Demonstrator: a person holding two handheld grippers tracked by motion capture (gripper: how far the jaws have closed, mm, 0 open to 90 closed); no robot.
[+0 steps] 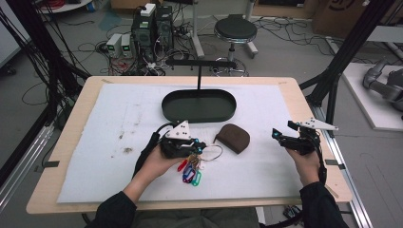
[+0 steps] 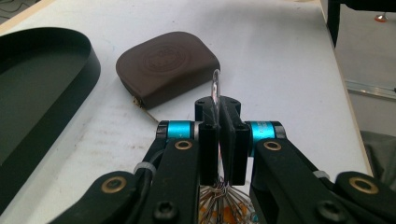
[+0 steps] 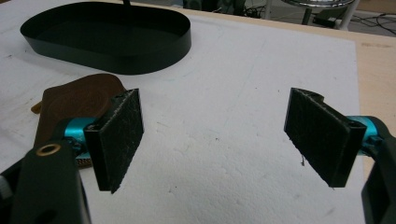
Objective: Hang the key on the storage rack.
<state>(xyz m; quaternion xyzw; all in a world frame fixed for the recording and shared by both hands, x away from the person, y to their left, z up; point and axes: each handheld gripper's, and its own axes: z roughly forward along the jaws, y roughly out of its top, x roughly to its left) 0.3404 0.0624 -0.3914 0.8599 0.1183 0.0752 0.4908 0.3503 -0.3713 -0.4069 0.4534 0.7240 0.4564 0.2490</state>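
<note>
My left gripper [image 1: 201, 147] is shut on the thin wire ring [image 2: 215, 87] of a bunch of keys. Their red, blue and green tags [image 1: 190, 174] lie under it on the white mat [image 1: 114, 142], near the table's front. A brown leather pouch [image 1: 233, 137] lies on the mat just right of that gripper, apart from it; it also shows as the pouch [image 2: 168, 64] ahead of the shut jaws. My right gripper [image 1: 283, 130] stands open at the right side of the mat with nothing between its pads [image 3: 116, 140]. The pouch [image 3: 79, 99] is off to its left.
A black oval tray [image 1: 198, 118] with an upright T-shaped stand [image 1: 199, 71] sits at the middle back of the mat, behind the pouch. The tray wall [image 2: 74, 93] is left of my left gripper. Bare wooden table edges [image 1: 304, 109] surround the mat.
</note>
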